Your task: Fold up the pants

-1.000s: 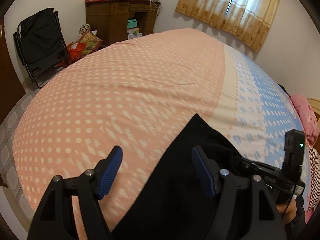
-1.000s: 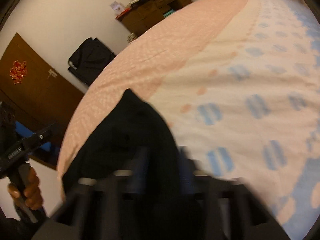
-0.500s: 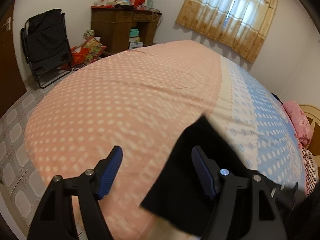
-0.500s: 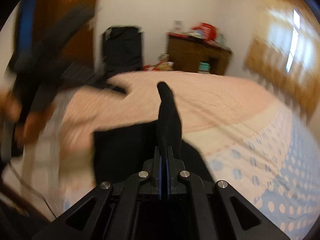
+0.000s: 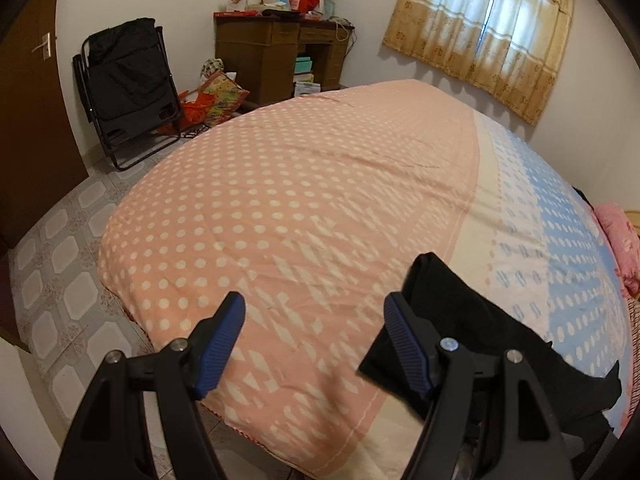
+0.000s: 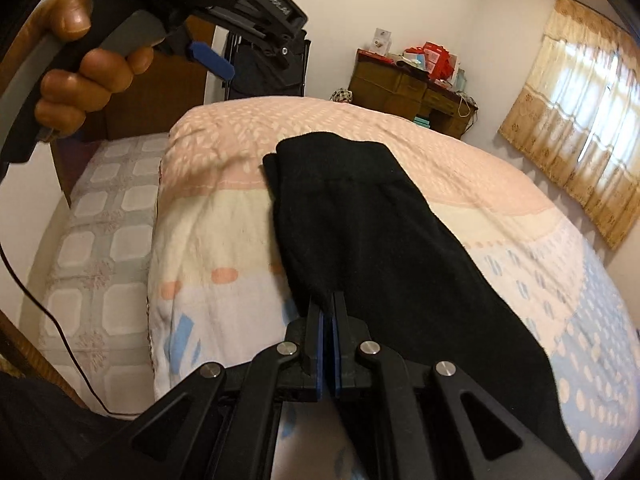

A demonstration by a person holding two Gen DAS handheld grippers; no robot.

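Black pants lie on the bed, stretching from the near corner toward the far side. My right gripper is shut on their near edge, blue pads pinching the cloth. In the left wrist view the pants sit behind the right finger. My left gripper hovers open over the pink spotted quilt with nothing between its fingers. It also shows in the right wrist view as the left gripper, held up in a hand at the top left.
A folding chair with dark cloth and a cluttered wooden desk stand by the far wall. A curtained window is at right. Tiled floor borders the bed's left side. A pink pillow lies at far right.
The right gripper rolled upright and swung across with the pants, which now lie spread along the bed. The left gripper slid left, away from the cloth, staying open.
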